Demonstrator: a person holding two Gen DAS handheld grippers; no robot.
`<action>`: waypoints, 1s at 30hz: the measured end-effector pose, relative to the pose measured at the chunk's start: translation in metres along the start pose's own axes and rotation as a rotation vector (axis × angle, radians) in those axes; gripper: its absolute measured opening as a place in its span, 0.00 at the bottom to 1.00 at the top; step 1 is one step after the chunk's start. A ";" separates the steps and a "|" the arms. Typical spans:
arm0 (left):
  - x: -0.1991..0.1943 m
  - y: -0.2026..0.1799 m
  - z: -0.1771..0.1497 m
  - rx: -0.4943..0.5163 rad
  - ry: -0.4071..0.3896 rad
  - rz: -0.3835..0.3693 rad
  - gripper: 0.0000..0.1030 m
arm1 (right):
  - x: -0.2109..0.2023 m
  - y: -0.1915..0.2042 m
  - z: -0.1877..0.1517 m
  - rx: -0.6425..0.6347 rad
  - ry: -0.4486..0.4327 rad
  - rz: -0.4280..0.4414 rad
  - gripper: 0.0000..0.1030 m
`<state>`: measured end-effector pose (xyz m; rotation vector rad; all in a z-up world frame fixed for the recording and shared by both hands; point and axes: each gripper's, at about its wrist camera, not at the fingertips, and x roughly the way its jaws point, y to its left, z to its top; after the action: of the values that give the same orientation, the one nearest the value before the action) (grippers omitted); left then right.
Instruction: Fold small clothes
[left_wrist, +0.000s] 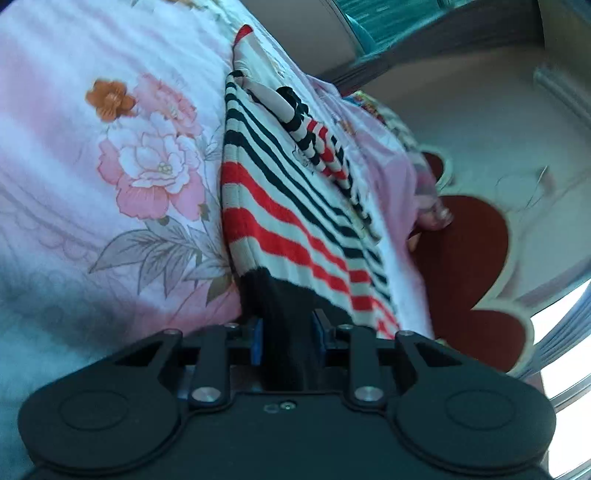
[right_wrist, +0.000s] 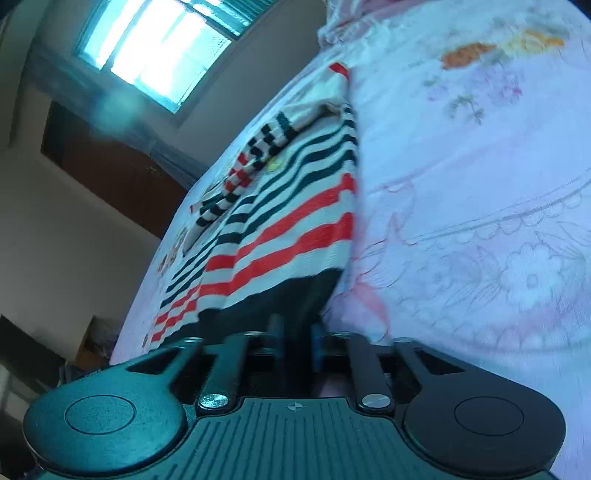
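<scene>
Both tools grip the dark hem of the striped sweater (left_wrist: 295, 206): the left tool (left_wrist: 287, 332) has its blue pads closed narrowly on the black band, and the right tool (right_wrist: 295, 332) is clamped on the same band at another spot. The sweater lies spread on the floral bedsheet (left_wrist: 110, 166), one sleeve (left_wrist: 314, 136) folded across its chest, collar at the far end. The step appears to be carrying the hem toward the collar. To do it well, I would lift both corners together, keep the band taut between them, and lay it squarely so the sleeve stays tucked inside.
</scene>
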<state>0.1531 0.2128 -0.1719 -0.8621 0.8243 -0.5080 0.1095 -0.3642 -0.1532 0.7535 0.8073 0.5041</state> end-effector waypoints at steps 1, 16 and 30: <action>0.001 0.003 0.001 -0.014 0.003 -0.019 0.24 | 0.004 -0.004 0.003 0.015 0.006 0.013 0.07; -0.009 0.001 -0.016 0.097 -0.031 -0.038 0.12 | -0.004 -0.017 0.009 0.010 0.007 0.037 0.05; -0.006 -0.029 0.019 0.117 -0.158 -0.127 0.04 | 0.000 0.009 0.053 -0.062 -0.058 0.146 0.03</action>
<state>0.1629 0.2086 -0.1382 -0.8379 0.5925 -0.5862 0.1505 -0.3803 -0.1214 0.7694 0.6831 0.6327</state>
